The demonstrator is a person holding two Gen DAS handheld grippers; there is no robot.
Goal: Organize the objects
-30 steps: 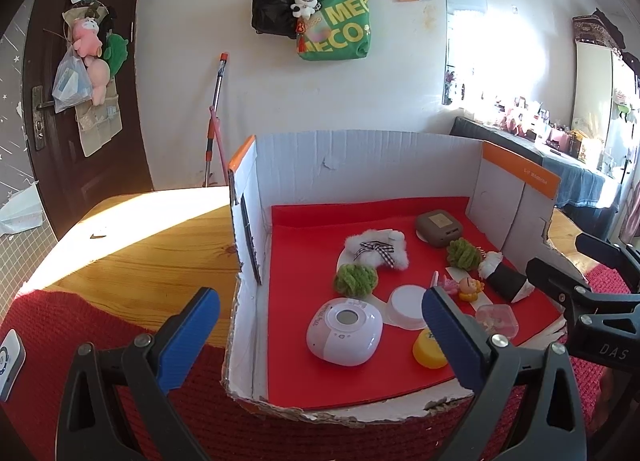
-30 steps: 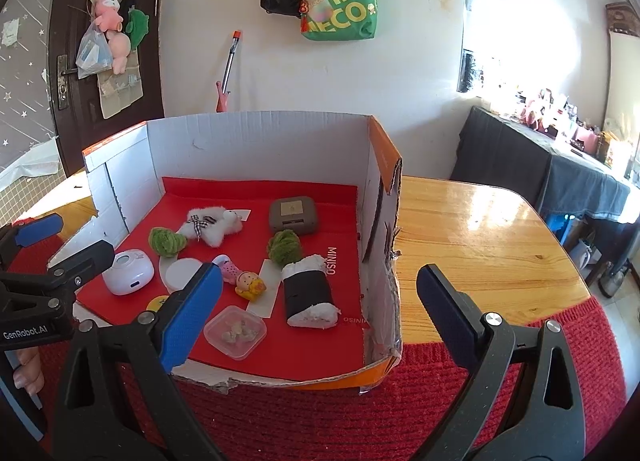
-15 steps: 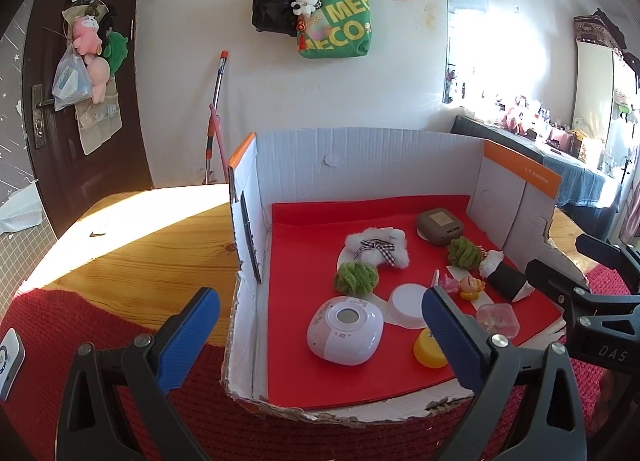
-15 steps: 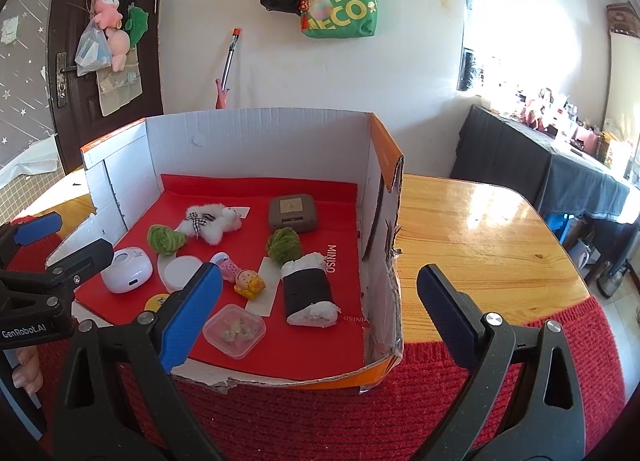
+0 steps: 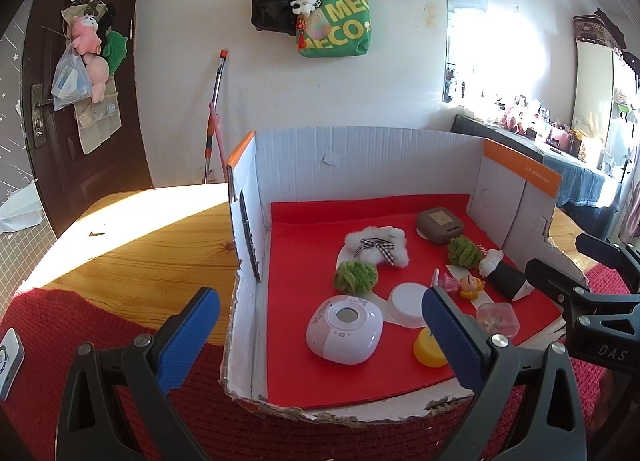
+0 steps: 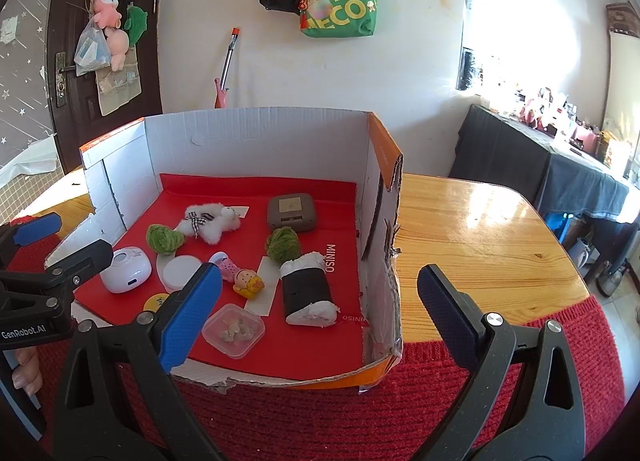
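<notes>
I hold both my left gripper (image 5: 320, 325) and right gripper (image 6: 320, 295) wide open, empty. Every small item, like the sushi plush (image 6: 308, 287), lies loose inside the cardboard box (image 6: 256, 133); whether sorting is done I can't tell.

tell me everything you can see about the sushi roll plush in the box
The black-and-white sushi-roll plush toy is a soft cylinder: a black band like seaweed wraps its middle, and fluffy white ends stick out either side. It lies on its side on the red mat in the open cardboard box, near the right wall, beside the MINISO lettering. Its far end appears to touch a green yarn pom-pom. No gripper touches it.
</notes>
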